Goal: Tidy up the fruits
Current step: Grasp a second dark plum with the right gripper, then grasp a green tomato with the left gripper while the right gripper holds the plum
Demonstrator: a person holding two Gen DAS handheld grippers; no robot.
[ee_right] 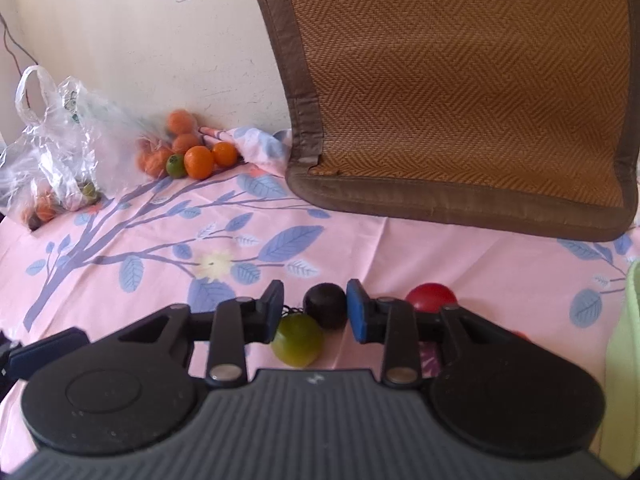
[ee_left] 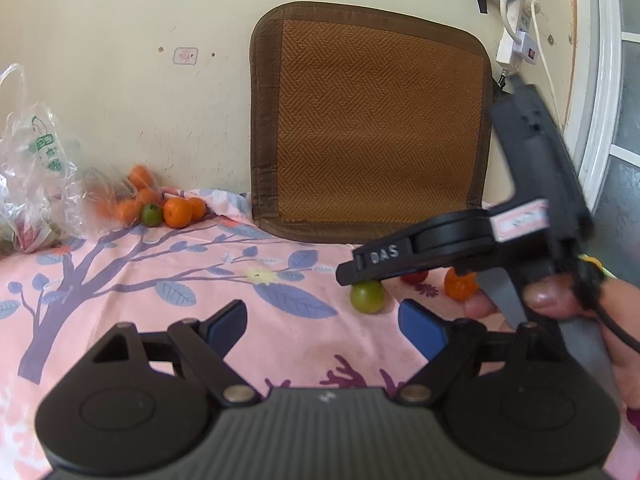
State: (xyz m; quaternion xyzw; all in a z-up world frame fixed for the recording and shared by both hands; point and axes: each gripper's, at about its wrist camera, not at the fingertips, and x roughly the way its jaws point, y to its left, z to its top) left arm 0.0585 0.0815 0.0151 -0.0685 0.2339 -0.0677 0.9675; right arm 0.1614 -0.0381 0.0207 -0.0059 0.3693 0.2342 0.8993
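On the pink floral sheet point(ee_right: 360, 240), green fruit point(ee_right: 298, 339) untouched between right tongs point(ee_right: 316, 312), pads apart; left tongs point(ee_left: 324, 328) wide.

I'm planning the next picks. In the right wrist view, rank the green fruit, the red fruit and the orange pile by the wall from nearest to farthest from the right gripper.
1. Green fruit: just below the gap between the fingers of the right gripper, beside the left one.
2. Red fruit: just past the right finger, on the cloth.
3. Orange pile: far left, against the wall beside the plastic bag.
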